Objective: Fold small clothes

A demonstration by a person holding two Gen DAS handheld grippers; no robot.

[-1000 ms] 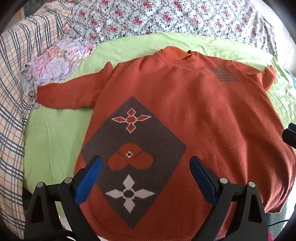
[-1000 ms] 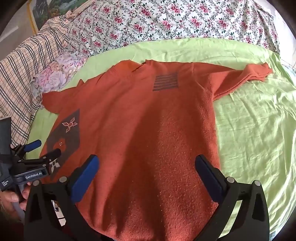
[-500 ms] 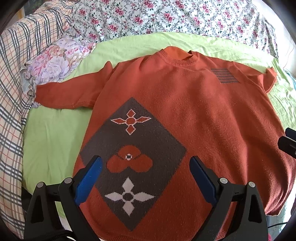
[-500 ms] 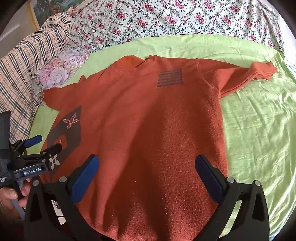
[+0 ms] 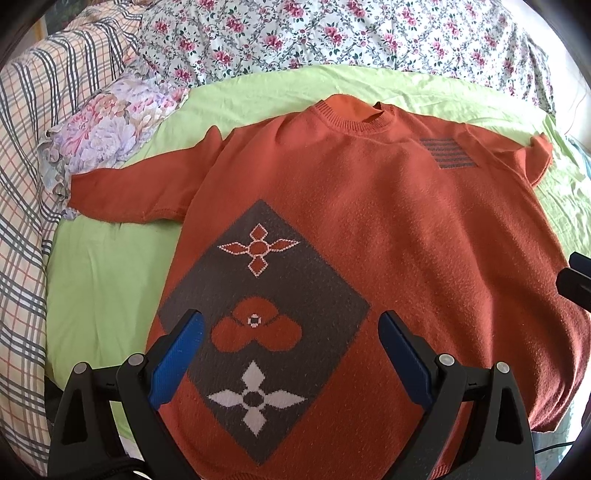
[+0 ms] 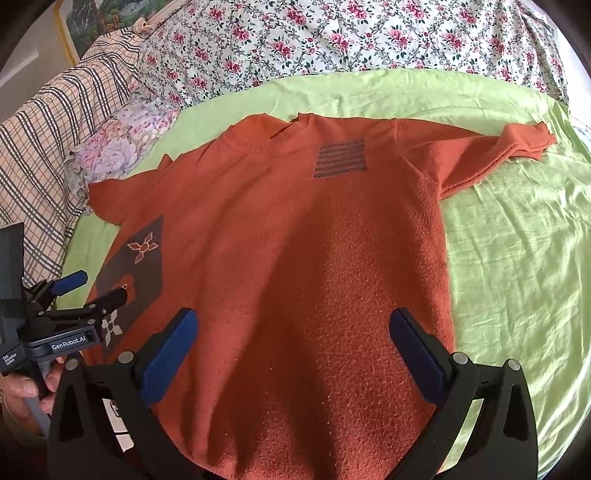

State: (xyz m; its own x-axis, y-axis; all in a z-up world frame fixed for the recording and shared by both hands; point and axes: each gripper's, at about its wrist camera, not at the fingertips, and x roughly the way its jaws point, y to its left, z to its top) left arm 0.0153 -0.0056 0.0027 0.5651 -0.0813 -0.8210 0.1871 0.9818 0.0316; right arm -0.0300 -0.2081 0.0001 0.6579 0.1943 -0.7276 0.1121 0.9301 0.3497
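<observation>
An orange knit sweater (image 5: 388, 229) lies flat, front up, on a green sheet (image 5: 107, 266), sleeves spread to both sides. It has a grey diamond with flower motifs at lower left and a grey striped patch near the right shoulder. It also shows in the right wrist view (image 6: 303, 258). My left gripper (image 5: 291, 343) is open and empty, held above the diamond near the hem. My right gripper (image 6: 293, 339) is open and empty above the sweater's lower right half. The left gripper also shows at the left edge of the right wrist view (image 6: 96, 288).
A floral duvet (image 5: 332, 33) lies along the back. A plaid blanket (image 5: 26, 184) and a pastel floral pillow (image 5: 107, 129) lie at the left. Bare green sheet (image 6: 517, 258) stretches right of the sweater.
Both grippers have drifted slightly, the right one a little to the left and forward. The sweater has not moved and both grippers stay open.
</observation>
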